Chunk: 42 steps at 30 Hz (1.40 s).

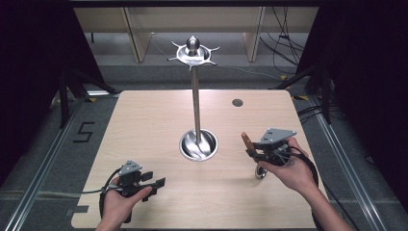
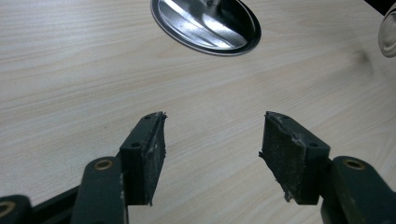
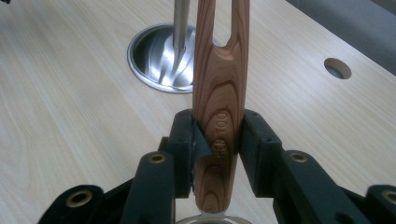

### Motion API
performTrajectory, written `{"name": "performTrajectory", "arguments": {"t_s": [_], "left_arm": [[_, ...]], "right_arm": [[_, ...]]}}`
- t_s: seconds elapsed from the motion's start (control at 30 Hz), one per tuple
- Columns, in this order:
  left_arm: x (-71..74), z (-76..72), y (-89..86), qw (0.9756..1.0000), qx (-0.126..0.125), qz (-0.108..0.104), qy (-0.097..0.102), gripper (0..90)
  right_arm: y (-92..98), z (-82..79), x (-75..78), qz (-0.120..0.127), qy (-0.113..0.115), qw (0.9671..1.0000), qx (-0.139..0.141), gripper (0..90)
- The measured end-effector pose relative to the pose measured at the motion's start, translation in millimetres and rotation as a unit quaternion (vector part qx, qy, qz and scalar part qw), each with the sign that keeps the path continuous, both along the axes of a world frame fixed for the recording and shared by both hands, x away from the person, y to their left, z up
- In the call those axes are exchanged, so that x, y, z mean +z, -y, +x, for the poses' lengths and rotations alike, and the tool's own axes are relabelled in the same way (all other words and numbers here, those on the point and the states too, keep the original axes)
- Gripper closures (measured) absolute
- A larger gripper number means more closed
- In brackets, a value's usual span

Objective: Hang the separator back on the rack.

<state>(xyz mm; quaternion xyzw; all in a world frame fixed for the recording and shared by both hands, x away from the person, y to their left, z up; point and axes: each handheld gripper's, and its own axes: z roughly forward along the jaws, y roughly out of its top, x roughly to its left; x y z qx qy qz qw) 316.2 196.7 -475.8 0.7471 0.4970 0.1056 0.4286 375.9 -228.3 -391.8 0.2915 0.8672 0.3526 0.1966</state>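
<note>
In the high view the right gripper sits in the person's right hand over the right side of the light wooden worktop. Its fingers are clamped on a wooden handle, which sticks out beyond the fingertips toward the metal rack stand; something shiny and round lies on the worktop just under that hand, and what it is cannot be told. The left gripper rests near the front left edge in the left hand, fingers apart with nothing between them. The stand's dished round base lies ahead of both pairs of fingers, between the two grippers, with a slim pole rising to a spiked top plate

In the left gripper view the two black fingers stand wide apart over bare worktop, and the shiny base lies well beyond the fingertips

In the right gripper view the fingers press on both sides of the striped wooden handle, which runs upright between them, its butt end below the pads and its forked part above the fingertips. The base and pole lie beyond the fingers, left of the handle, and a small round hole in the worktop lies off to the right
</note>
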Motion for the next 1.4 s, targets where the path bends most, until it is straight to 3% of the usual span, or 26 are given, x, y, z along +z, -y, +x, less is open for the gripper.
{"name": "performTrajectory", "arguments": {"t_s": [0.17,0.23,0.27,0.53,0.7,0.9,0.97,1.4], "left_arm": [[0.1,-0.1,-0.2,1.0,0.0,-0.001,0.001,38.6],[0.1,-0.1,-0.2,1.0,0.0,-0.001,0.001,38.7],[0.1,-0.1,-0.2,1.0,0.0,0.0,0.0,38.7],[0.1,-0.1,-0.2,1.0,0.0,-0.001,0.001,38.7],[-0.1,0.0,-0.1,1.0,0.001,-0.001,0.001,38.6],[0.0,-0.1,-0.2,1.0,0.001,0.001,0.0,38.6],[-0.3,-0.1,0.2,1.0,0.002,-0.002,0.002,38.6],[-0.3,-0.2,0.6,1.0,0.004,-0.007,0.002,38.6]], "right_arm": [[0.1,-0.2,4.0,0.016,0.015,0.9998,0.003,68.4],[-0.5,-1.6,4.9,0.022,0.01,0.9997,-0.001,68.4],[-0.5,-1.8,6.7,0.03,0.021,0.9993,-0.001,68.4],[-0.4,-2.4,12.7,0.043,0.036,0.9984,-0.001,68.4],[-0.8,-3.7,15.8,0.048,0.027,0.9985,-0.004,68.4],[-1.5,-2.4,17.9,0.057,0.043,0.9975,0.001,68.3],[-1.2,-3.4,20.1,0.056,0.035,0.9978,-0.001,68.3],[-4.2,-3.2,24.6,0.066,0.045,0.9968,0.0,68.3]]}}
